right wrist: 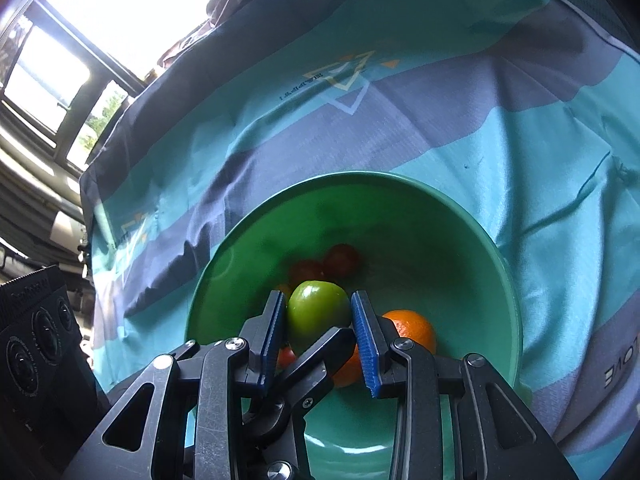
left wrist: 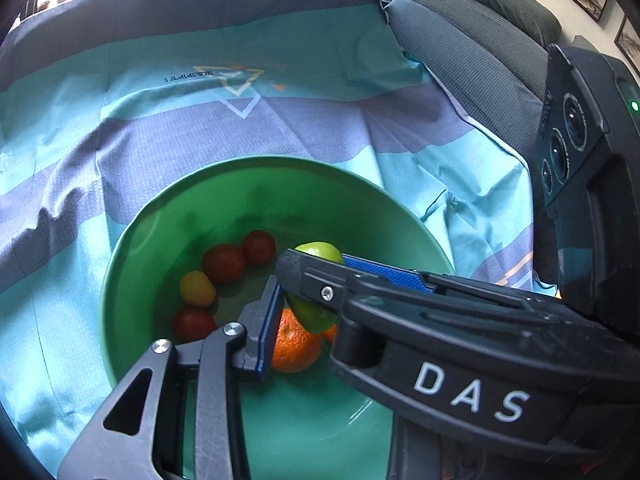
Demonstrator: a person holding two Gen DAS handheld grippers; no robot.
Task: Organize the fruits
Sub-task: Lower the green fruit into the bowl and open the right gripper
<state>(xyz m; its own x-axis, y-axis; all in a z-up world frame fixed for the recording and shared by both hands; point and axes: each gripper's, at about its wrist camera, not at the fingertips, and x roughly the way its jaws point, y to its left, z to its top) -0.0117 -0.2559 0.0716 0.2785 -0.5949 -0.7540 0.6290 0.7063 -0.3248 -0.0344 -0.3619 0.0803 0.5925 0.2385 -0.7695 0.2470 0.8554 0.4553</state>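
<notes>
A small green fruit (right wrist: 316, 312) hangs over the green bowl (right wrist: 460, 216), and my right gripper (right wrist: 320, 304) is shut on it with a blue pad on each side. My left gripper (left wrist: 308, 312) comes in crosswise. Its left pad (left wrist: 272, 320) lies against the same green fruit (left wrist: 320, 250), and its other finger is hidden behind the right gripper (left wrist: 320, 258). One dark left finger (right wrist: 316, 356) crosses under the fruit. In the bowl (left wrist: 132, 232) lie three red tomatoes (left wrist: 223, 263), a yellow one (left wrist: 197, 289) and an orange (left wrist: 296, 344).
The bowl stands on a teal and grey cloth (left wrist: 200, 128) spread over the surface. A grey padded seat (left wrist: 472, 40) is at the far right, and a bright window (right wrist: 80, 40) at the left. The right gripper's camera block (left wrist: 576, 140) fills the right edge.
</notes>
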